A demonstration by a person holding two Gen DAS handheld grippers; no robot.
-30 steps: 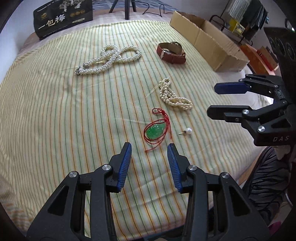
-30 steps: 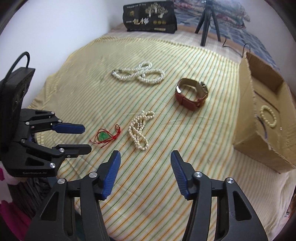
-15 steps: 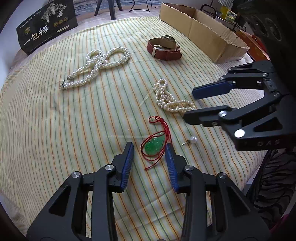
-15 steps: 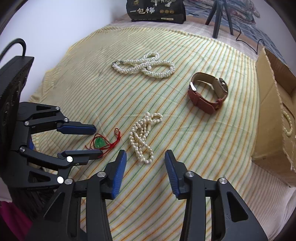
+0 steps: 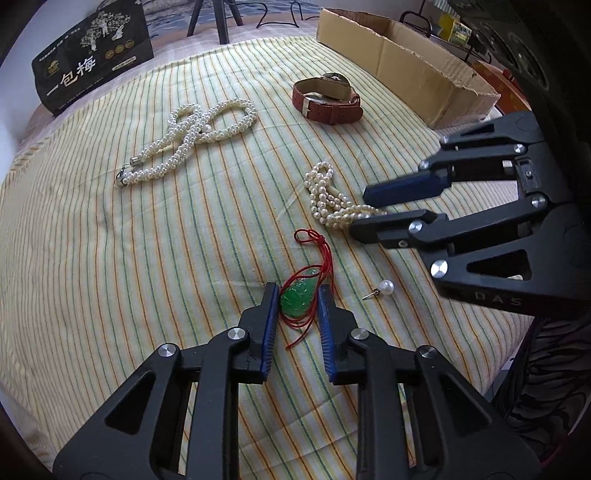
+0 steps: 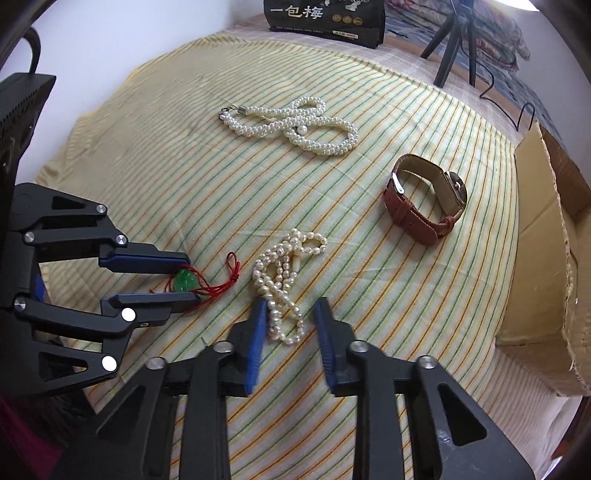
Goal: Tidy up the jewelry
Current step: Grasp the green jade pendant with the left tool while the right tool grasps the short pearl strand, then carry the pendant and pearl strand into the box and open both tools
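A green pendant [image 5: 297, 297] on a red cord lies on the striped cloth [image 5: 110, 240]. My left gripper [image 5: 297, 293] is open with a finger on each side of the pendant; it also shows in the right wrist view [image 6: 186, 280]. A small pearl strand [image 6: 284, 280] lies in a heap. My right gripper [image 6: 291, 304] is open, its fingers straddling the strand's near end; in the left wrist view [image 5: 360, 210] it reaches the strand [image 5: 332, 206] from the right. A pearl earring [image 5: 382, 288] lies near the pendant.
A long pearl necklace [image 5: 192, 136] and a brown leather watch [image 5: 327, 99] lie farther back. An open cardboard box [image 5: 406, 62] stands at the right edge. A black printed box [image 5: 92, 62] and a tripod [image 5: 218, 18] stand at the back.
Both grippers moved forward and down. The left now straddles the green pendant and has narrowed a little. The right now straddles the near end of the small pearl strand.
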